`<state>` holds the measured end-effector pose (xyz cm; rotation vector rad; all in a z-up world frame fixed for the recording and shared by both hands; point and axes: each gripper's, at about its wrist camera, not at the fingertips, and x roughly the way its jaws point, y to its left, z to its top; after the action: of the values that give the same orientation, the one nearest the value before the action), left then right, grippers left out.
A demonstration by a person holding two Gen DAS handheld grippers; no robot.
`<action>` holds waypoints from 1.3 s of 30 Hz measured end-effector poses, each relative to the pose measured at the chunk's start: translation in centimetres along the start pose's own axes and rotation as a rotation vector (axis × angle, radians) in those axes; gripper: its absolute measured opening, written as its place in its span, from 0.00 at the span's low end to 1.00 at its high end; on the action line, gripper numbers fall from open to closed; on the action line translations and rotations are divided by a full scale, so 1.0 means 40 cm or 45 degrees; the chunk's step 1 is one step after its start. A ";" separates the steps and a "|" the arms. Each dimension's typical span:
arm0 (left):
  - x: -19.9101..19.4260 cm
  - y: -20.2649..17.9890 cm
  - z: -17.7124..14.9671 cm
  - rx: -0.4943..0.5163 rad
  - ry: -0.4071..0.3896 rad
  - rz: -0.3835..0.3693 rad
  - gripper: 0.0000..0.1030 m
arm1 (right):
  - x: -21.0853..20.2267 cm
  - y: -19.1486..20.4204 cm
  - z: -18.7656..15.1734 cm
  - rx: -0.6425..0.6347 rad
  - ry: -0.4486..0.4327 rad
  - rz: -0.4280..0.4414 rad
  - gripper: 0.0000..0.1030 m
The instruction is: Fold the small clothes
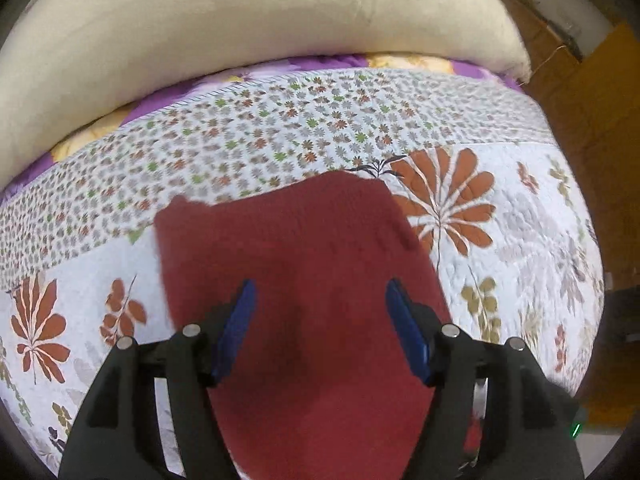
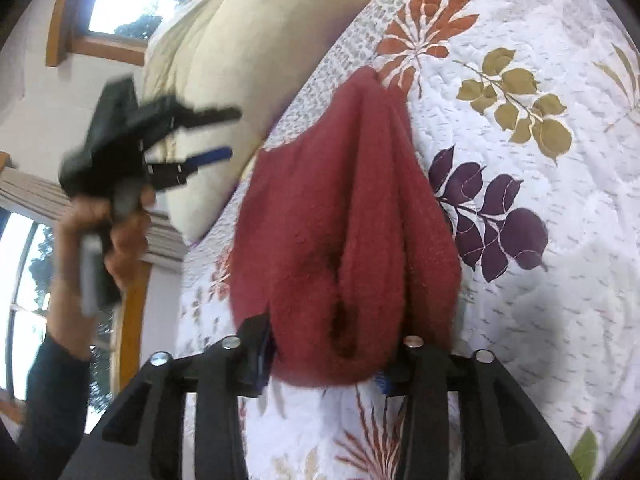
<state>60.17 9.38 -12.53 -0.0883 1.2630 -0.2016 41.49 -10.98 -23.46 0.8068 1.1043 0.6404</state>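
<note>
Red cloth (image 2: pixel 344 216): a small terry piece, bunched into vertical folds, hung from the right hand-held gripper above the quilted bed; its far end reaches toward 12 o'clock, whether touching the quilt cannot be told.
Left hand-held gripper (image 1: pixel 320 320): jaws spread wide, nothing held; the cloth is seen beneath and between them. In the right wrist view it is seen raised at 9 o'clock, gripped by a hand (image 2: pixel 100 220), well apart from the cloth.
Right hand-held gripper (image 2: pixel 324 360): closed on the cloth's near edge.
Bed quilt (image 1: pixel 520 240): floral, with a cream pillow (image 1: pixel 240 20) at 12 o'clock.
Risk: held by one edge only, the cloth is judged likely to stay bunched or twist, so a crooked fold could be laid; a thin pinch might slip.
Containers: none seen.
</note>
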 end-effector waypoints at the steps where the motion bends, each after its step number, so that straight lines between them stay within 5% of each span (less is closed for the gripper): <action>1: -0.017 0.012 -0.020 0.001 -0.014 -0.028 0.66 | -0.007 -0.001 0.004 0.002 0.006 0.012 0.45; 7: -0.068 0.052 -0.167 0.010 -0.009 -0.204 0.70 | -0.003 -0.017 0.071 0.066 0.109 0.097 0.67; 13: -0.068 0.053 -0.308 0.098 -0.006 -0.298 0.70 | 0.054 -0.013 0.185 0.046 0.228 0.043 0.67; 20: -0.053 0.056 -0.407 0.051 -0.053 -0.529 0.70 | 0.124 -0.029 0.299 0.040 0.274 0.021 0.66; 23: -0.030 0.053 -0.428 0.035 -0.037 -0.577 0.70 | 0.167 -0.038 0.348 0.050 0.276 0.028 0.52; 25: -0.015 0.053 -0.438 0.030 -0.023 -0.586 0.70 | 0.186 -0.015 0.362 -0.032 0.278 -0.013 0.16; 28: 0.000 0.061 -0.447 0.006 -0.025 -0.621 0.70 | 0.156 0.095 0.362 -0.280 0.172 0.094 0.14; 30: 0.007 0.069 -0.450 -0.013 -0.028 -0.639 0.70 | 0.135 0.094 0.358 -0.310 0.104 0.120 0.14; 34: -0.008 0.095 -0.446 -0.067 -0.051 -0.691 0.69 | 0.166 -0.038 0.353 -0.168 0.102 -0.038 0.14; 39: -0.087 0.156 -0.343 -0.100 -0.208 -0.644 0.69 | 0.165 -0.116 0.347 0.007 0.148 0.090 0.20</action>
<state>46.74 16.78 -14.51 -0.4851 1.0676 -0.5687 56.99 -11.74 -27.50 0.8245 1.1868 0.7517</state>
